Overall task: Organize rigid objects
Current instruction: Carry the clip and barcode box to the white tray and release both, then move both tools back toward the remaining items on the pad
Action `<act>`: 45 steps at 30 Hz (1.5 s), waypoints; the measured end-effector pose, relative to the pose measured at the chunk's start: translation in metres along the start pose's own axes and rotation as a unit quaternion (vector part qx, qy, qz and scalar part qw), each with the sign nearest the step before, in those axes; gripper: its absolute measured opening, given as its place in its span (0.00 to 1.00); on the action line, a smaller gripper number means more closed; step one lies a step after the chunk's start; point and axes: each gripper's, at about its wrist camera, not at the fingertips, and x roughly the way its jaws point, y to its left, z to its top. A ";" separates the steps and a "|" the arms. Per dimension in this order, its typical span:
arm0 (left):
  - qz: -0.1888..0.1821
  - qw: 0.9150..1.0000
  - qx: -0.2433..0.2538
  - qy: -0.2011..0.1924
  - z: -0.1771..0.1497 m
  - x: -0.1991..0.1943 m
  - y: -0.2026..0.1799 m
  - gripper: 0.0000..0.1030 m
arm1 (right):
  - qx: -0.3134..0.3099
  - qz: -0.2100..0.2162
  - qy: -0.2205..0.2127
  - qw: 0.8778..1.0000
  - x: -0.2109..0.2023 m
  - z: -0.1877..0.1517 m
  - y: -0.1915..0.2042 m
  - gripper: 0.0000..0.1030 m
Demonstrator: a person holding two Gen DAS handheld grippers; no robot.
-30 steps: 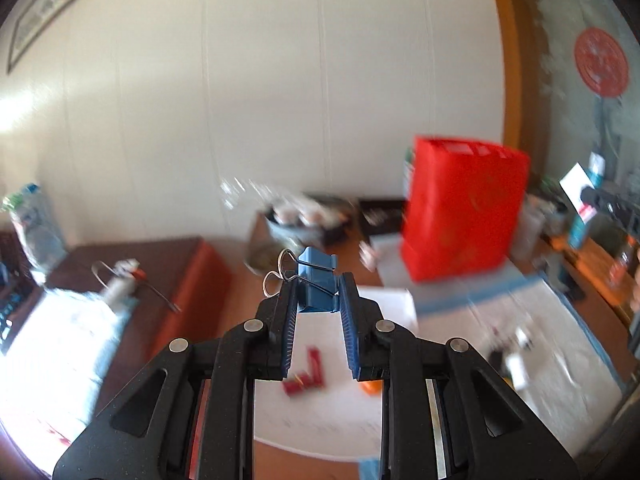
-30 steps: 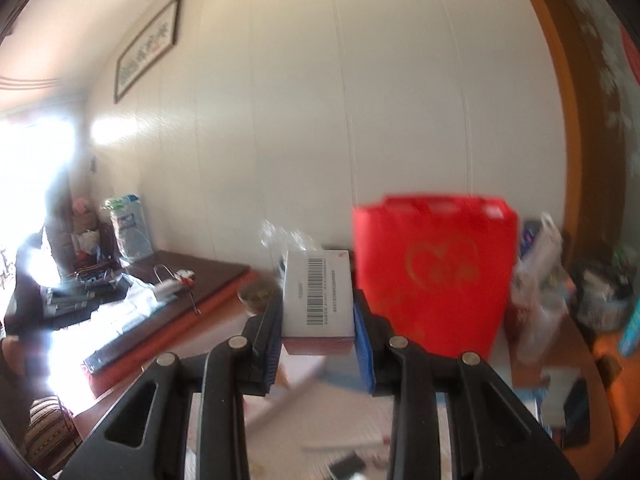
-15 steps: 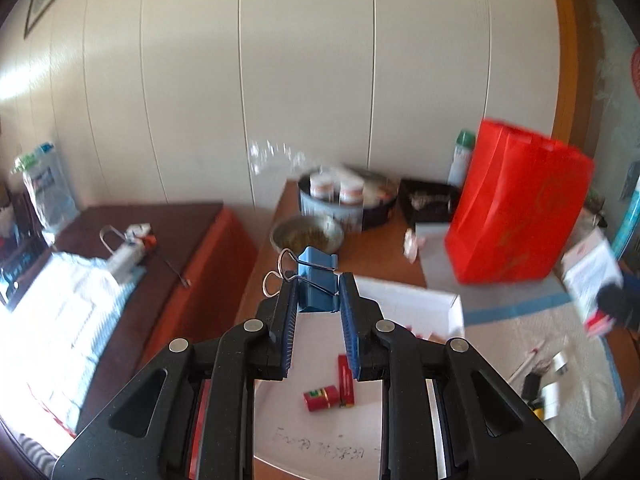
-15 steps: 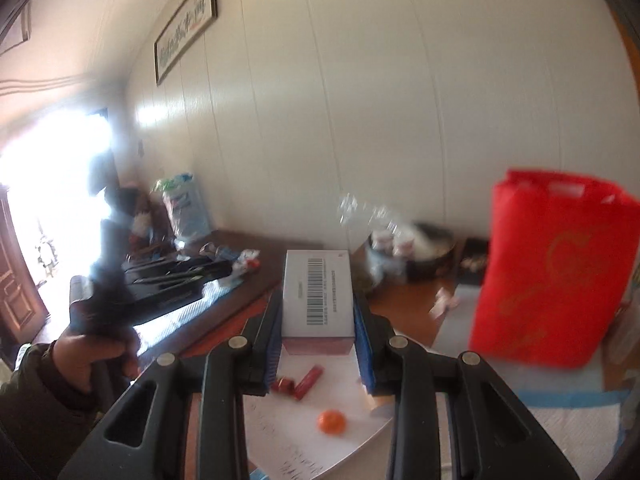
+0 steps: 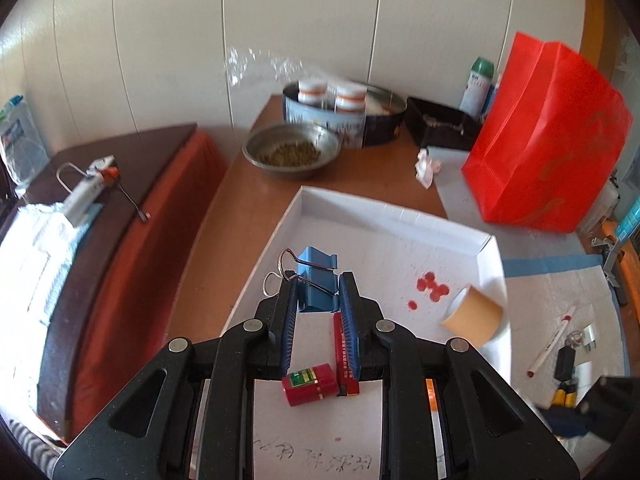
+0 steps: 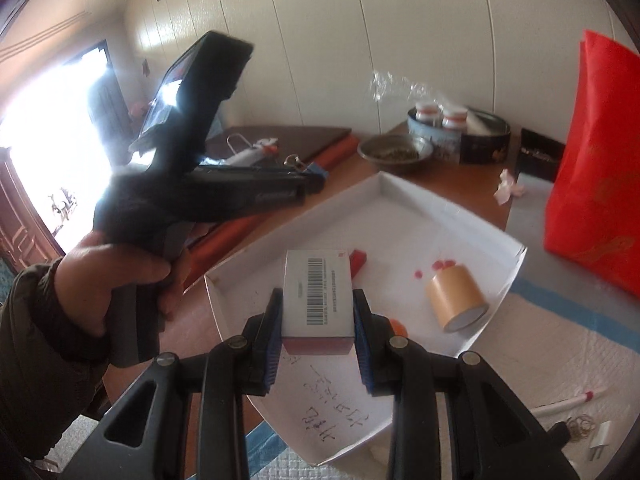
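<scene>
My left gripper (image 5: 318, 294) is shut on a blue binder clip (image 5: 316, 282) and holds it above the white tray (image 5: 384, 208). My right gripper (image 6: 318, 312) is shut on a white barcoded box (image 6: 318, 292), also above the tray (image 6: 452, 210). In the tray lie a small red box (image 5: 308, 384), a thin red stick (image 5: 343, 356), a tan tape roll (image 5: 472, 316) and red dots (image 5: 430, 286). The left gripper also shows in the right wrist view (image 6: 308, 182), held by a hand at the left.
A red bag (image 5: 548, 136) stands right of the tray. A metal bowl (image 5: 292, 152), a round tin (image 5: 344, 114) with bottles and a black box (image 5: 440, 128) sit behind it. A pen (image 5: 550, 340) and small items lie on the right mat.
Both grippers have tilted down and moved in over the white tray, each still holding its object. The left gripper has come into the right wrist view.
</scene>
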 end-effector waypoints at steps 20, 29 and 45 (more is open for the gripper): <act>0.030 0.995 -0.080 -0.057 -0.014 -0.038 0.015 1.00 | -0.038 -0.068 -0.002 0.997 0.017 -0.014 0.001 1.00; 0.025 0.992 -0.071 -0.098 -0.021 -0.094 -0.003 1.00 | -0.003 -0.072 -0.031 0.997 -0.009 -0.016 -0.007 1.00; 0.008 0.990 -0.047 -0.133 -0.035 -0.154 -0.033 1.00 | 0.045 -0.090 -0.108 0.989 -0.070 -0.022 -0.018 1.00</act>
